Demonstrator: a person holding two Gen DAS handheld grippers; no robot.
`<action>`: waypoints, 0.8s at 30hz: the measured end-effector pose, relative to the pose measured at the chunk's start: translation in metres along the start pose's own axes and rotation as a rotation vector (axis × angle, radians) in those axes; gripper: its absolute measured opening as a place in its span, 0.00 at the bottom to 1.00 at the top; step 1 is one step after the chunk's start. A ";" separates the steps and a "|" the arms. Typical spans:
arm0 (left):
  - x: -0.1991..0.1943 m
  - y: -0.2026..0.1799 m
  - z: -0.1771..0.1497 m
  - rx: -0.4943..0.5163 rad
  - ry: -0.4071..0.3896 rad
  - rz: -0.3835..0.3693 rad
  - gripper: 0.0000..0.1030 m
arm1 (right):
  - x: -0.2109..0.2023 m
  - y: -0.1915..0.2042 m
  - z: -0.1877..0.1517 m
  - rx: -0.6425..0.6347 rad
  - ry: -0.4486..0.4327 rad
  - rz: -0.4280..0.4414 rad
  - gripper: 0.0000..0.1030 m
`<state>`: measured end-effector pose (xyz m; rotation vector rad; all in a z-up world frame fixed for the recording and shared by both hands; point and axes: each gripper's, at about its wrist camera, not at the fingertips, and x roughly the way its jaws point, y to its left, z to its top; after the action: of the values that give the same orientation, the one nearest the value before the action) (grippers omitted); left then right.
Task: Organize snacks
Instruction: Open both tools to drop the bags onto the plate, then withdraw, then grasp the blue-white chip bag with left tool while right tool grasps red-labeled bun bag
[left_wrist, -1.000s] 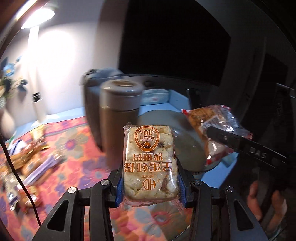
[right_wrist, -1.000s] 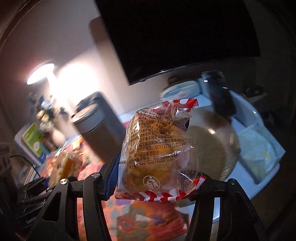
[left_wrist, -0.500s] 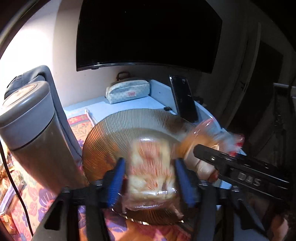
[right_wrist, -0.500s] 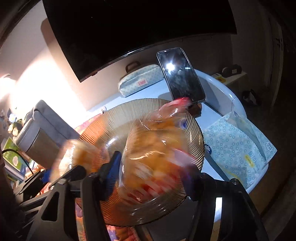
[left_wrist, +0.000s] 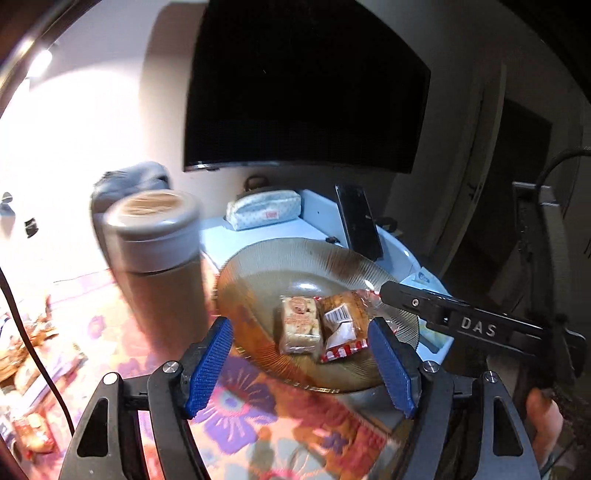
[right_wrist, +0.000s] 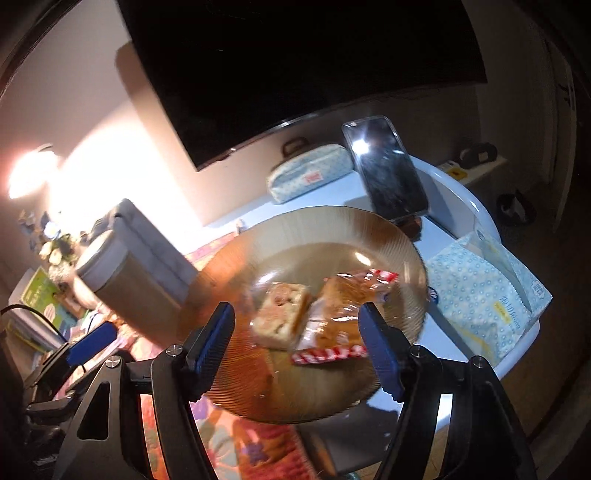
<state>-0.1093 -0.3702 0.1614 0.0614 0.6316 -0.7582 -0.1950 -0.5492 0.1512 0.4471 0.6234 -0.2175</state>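
Looking across the pale blue table (left_wrist: 258, 232), half of it lies under a flowered pink-and-orange cloth (left_wrist: 236, 406) beneath both tongs, and a big dark television (left_wrist: 303, 85) fills the wall beyond, with a lamp (right_wrist: 29, 177) glaring off to the left.

Straight ahead of both tongs sits the ribbed amber glass plate (left_wrist: 258, 269), and both snacks are on it now: the pale rice-crisp bar (left_wrist: 300, 325) on the left, touching the red-striped cake packet (left_wrist: 345, 325) on its right. The left gripper (left_wrist: 301, 365) hangs just short of the plate's near rim, blue pads spread wide with nothing between them; its jaws have just been opening. The right gripper (right_wrist: 295, 339) is the same story, pads parted and free of the packets below, its jaws just now opening too. In the left view its black finger, lettered DAS, reaches in over the plate's right edge, a hand (left_wrist: 543, 424) behind it.

Left of the tongs stands a grey-lidded canister (left_wrist: 155, 251), close by the plate, with a grey padded case (right_wrist: 147, 243) behind it. Beyond the plate a propped-up phone (right_wrist: 388, 173) leans, and a spotted pouch (right_wrist: 310, 177) lies along the wall. Right of the right gripper rests a dotted tissue pack (right_wrist: 476, 302). More wrapped snacks (left_wrist: 33, 332) lie far left on the cloth.
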 end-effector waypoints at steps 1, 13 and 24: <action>-0.011 0.005 -0.002 -0.007 -0.011 0.003 0.71 | -0.002 0.005 -0.001 -0.009 -0.004 0.008 0.67; -0.136 0.116 -0.044 -0.141 -0.097 0.277 0.71 | -0.021 0.108 -0.030 -0.191 0.003 0.196 0.67; -0.214 0.244 -0.111 -0.333 -0.097 0.590 0.71 | 0.041 0.235 -0.096 -0.437 0.173 0.314 0.67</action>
<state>-0.1230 -0.0277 0.1488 -0.0924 0.5984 -0.0811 -0.1354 -0.2997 0.1365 0.1367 0.7371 0.2572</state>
